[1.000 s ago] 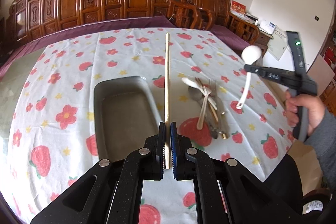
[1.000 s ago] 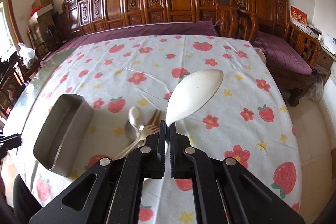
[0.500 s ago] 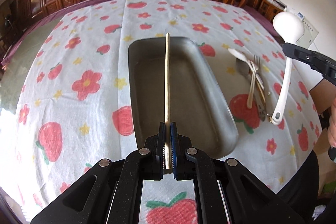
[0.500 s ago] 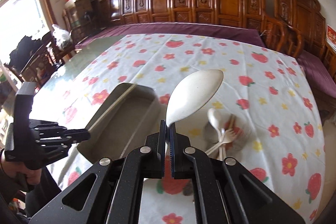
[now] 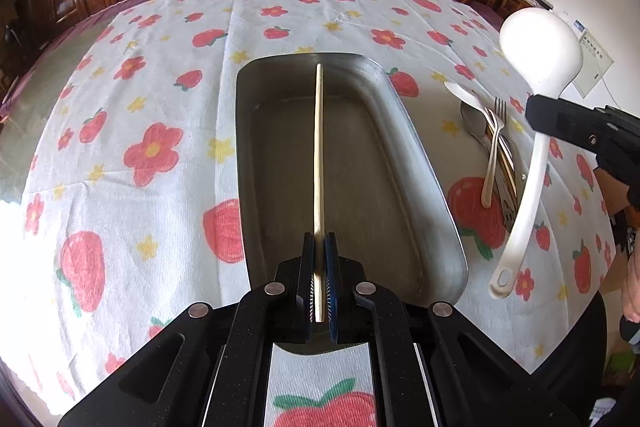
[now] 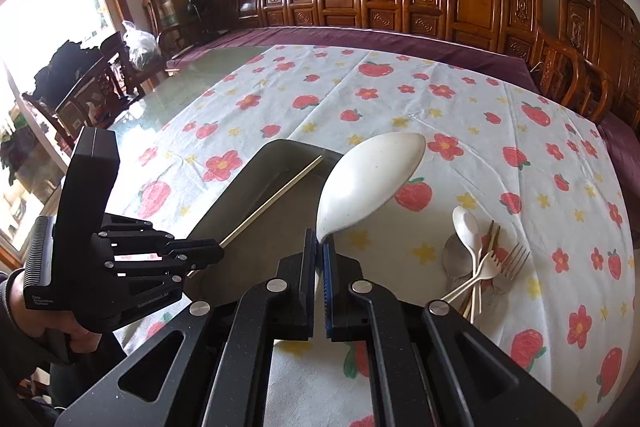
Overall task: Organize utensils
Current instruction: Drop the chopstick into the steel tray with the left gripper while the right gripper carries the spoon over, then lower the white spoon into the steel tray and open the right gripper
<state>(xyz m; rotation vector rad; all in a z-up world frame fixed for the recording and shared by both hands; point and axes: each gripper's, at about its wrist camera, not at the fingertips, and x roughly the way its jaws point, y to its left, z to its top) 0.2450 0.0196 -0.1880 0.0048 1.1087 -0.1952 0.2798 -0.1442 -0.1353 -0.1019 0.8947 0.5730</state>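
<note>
Left tool [image 5: 319, 279] pinching a single wooden chopstick [image 5: 318, 147] by its near end, long axis running straight ahead along the length of the metal tray [image 5: 424, 163], tip reaching toward the tray's far wall. Chopstick centred over the tray, apparently just above its floor; contact not clear. Right tool [image 6: 319, 279] pressed onto the handle of a white ladle [image 6: 368, 183], bowl up and forward, handle hanging down beside the tray's right rim, outside it. Left tool judged nearer to a release. Loose pile of spoons and forks [image 6: 476, 263] on the bench to the right of the tray, handles pointing toward the near edge.
</note>
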